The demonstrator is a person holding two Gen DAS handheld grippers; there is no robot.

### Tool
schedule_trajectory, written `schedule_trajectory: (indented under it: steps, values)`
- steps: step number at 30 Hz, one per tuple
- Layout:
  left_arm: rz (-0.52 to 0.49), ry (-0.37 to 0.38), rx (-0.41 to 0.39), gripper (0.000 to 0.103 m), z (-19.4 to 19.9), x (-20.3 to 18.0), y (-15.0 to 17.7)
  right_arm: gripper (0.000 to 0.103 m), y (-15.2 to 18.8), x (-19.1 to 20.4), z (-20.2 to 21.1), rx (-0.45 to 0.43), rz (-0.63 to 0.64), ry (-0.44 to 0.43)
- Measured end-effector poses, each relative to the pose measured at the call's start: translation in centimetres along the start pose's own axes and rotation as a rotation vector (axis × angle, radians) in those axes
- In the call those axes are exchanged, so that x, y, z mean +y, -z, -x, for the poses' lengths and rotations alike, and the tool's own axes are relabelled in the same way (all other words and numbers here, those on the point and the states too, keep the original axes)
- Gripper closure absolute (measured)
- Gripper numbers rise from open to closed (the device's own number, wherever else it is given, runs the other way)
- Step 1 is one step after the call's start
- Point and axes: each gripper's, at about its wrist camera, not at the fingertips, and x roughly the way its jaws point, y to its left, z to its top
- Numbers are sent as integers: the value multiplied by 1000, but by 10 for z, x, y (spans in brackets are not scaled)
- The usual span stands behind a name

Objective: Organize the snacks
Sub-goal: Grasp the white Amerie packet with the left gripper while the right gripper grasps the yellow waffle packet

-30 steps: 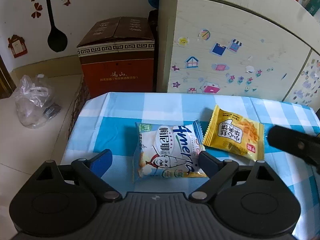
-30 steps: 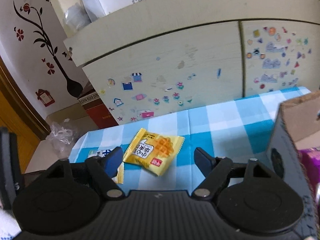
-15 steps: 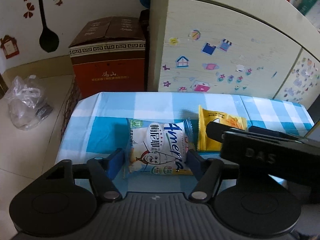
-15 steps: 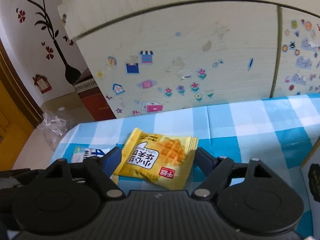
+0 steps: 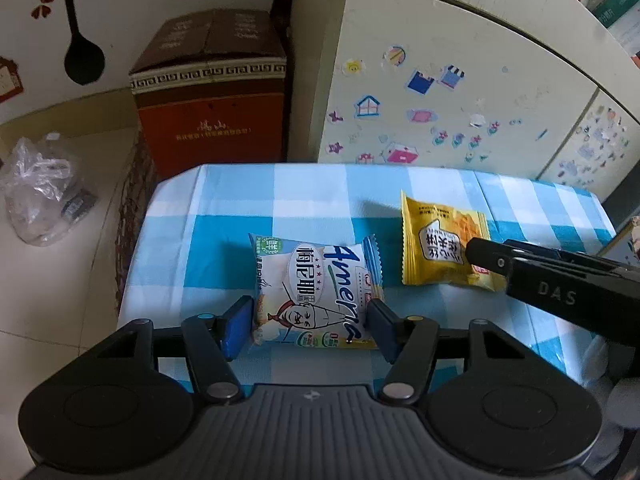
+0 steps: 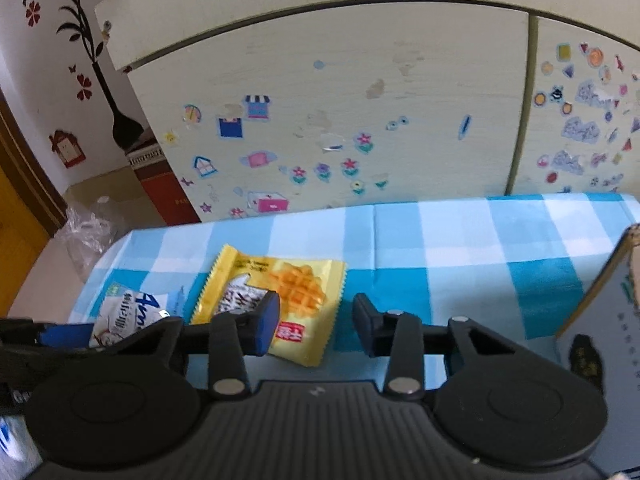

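**A:** Where are the snacks, relative to each gripper?

**B:** The white bag (image 5: 312,280) lies on the checked cloth (image 5: 240,208), directly ahead of the left gripper (image 5: 308,328). Its near end is between the fingers and the rest of it stretches away from them. The yellow packet (image 6: 296,292) lies to the right of it, slanted, at the right gripper (image 6: 316,320).

**A:** And the fingers?

**B:** Both pairs have just been closing. The left pads (image 5: 238,328) are narrow and press on the two sides of the bag. The right pair is at its narrowest. One finger (image 6: 268,320) covers the packet's face and the other is at its edge, so I judge the packet is pinched. The open box (image 6: 600,312) is nearer to the right hand.
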Motion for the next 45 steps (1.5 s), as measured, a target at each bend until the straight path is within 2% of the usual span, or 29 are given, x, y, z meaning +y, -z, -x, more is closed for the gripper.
schedule_trajectory:
  steps: [2,5,10,11,16,19,21,23,25,26,28,30,34,36,38,41,42,45]
  values:
    - [-11,10,13,36,1,-1,-1,65,-2,-5,2,16,-13,-19]
    - [-38,6,5,36,3,-4,-1,61,0,-15,8,-41,-66,-96]
    - [-127,-2,14,36,3,-11,0,29,0,-11,3,-129,-77,-110]
    - [-131,6,20,36,4,-11,0,27,-2,-10,1,-131,-72,-115]
    - [-156,57,59,36,4,-8,2,27,-6,-3,-11,-179,-10,-127]
    - [-146,65,64,36,3,-6,1,27,-6,-2,-20,-157,16,-117]
    - [-143,68,61,35,2,-5,1,26,-4,-2,-25,-114,42,-142]
    - [-142,60,53,35,2,-5,0,28,-4,0,-22,-90,107,-154]
    - [-136,45,46,34,4,-2,-2,41,-9,2,-20,-34,157,-162]
    - [-128,37,42,34,4,-1,-3,45,-12,2,-18,7,160,-192]
    - [-114,24,36,34,6,3,-5,46,-16,-2,-12,82,134,-315]
    - [-90,19,27,34,10,8,-8,47,-14,1,-6,111,162,-365]
    - [2,49,9,32,16,21,-15,46,-7,22,1,96,346,-267]
    - [50,15,-15,26,18,25,-17,42,-5,26,3,67,380,-251]
    - [112,-48,-44,21,18,27,-18,33,-9,21,4,17,338,-251]
    - [170,-97,-68,19,14,28,-19,31,-14,14,3,-58,248,-253]
    - [179,-127,-80,13,12,27,-19,30,-13,16,3,-87,246,-245]
    - [201,-223,-82,8,4,30,-16,28,-6,29,-5,-113,286,-232]
